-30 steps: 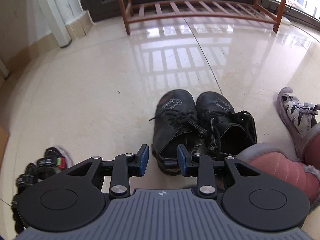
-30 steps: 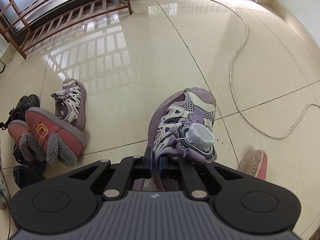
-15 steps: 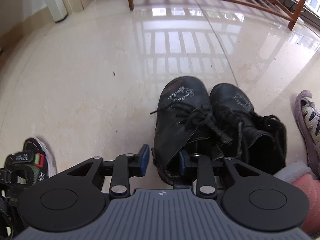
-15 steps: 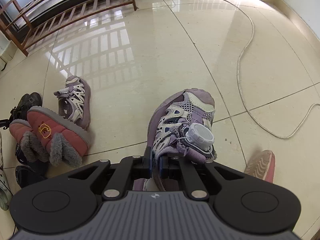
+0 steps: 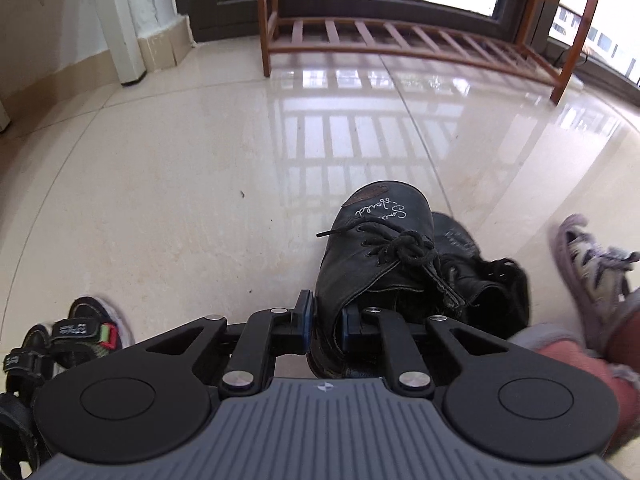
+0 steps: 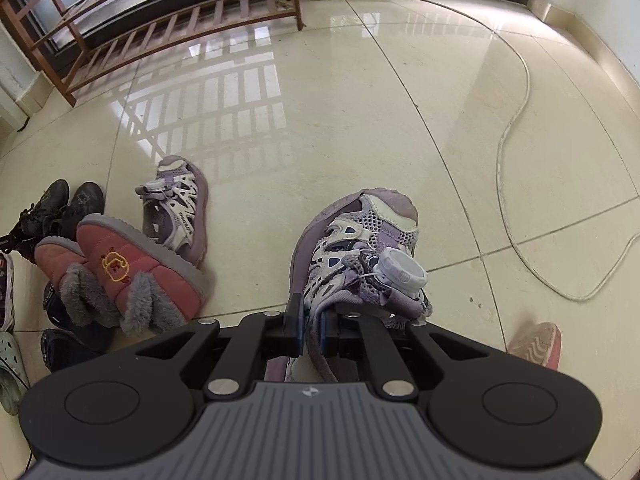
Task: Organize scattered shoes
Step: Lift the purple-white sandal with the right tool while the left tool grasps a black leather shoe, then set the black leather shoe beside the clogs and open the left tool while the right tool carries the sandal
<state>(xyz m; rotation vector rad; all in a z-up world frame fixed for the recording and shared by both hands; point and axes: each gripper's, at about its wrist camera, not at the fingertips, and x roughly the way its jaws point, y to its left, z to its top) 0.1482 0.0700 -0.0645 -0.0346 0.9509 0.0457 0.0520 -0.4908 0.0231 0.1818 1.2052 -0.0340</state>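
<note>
our left gripper (image 5: pixel 325 322) is closing on the black leather lace-up boot's (image 5: pixel 374 256) collar; our right gripper (image 6: pixel 311 330) pinches the lilac mesh sandal's (image 6: pixel 356 248) heel edge. beyond both shoes, bare glossy tile runs to the slatted wooden shoe rack (image 5: pixel 408 40).

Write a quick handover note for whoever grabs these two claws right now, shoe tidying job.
Left claw: closing on the collar of the black lace-up boot; its twin sits beside it.
Right claw: shut on the heel collar of a purple sandal; its mate lies on the floor by the pink fur-lined boots.
Done: nothing shows on the wooden rack.
Left: place both held shoes, then the remaining scattered pairs. Watch the white cable.
</note>
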